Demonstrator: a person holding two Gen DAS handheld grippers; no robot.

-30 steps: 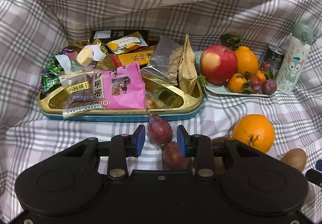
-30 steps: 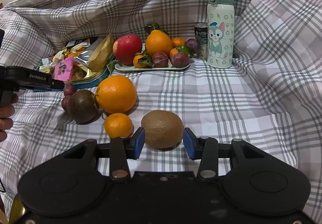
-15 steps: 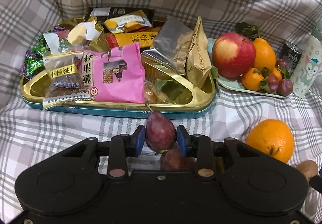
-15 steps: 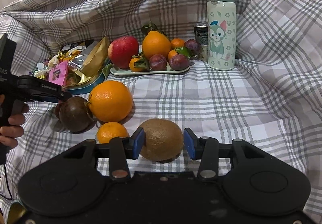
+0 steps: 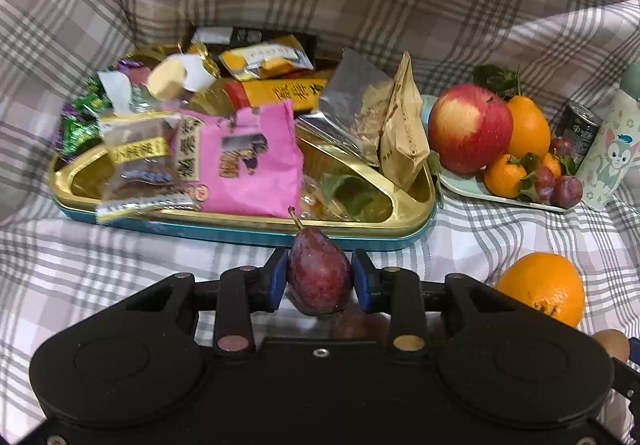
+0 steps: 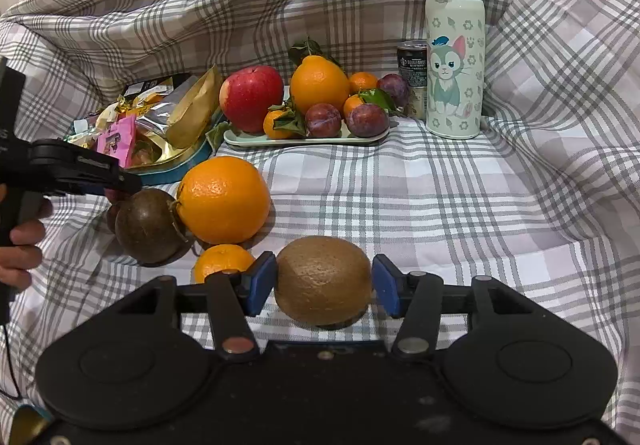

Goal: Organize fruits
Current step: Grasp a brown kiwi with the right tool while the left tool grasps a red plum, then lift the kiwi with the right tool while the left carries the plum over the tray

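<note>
Left tongs (image 5: 319,277) pinch smooth plum (image 5: 319,277) | right tongs (image 6: 323,285) opening around fuzzy oval kiwi (image 6: 323,279)

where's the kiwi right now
In the right wrist view the kiwi lies on the checked cloth between the right gripper's opening jaws, beside a small mandarin.

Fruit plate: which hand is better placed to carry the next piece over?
Left. Its tool is clamped on a plum, while the right tool is opening, pads just off the kiwi lying on the cloth.
</note>
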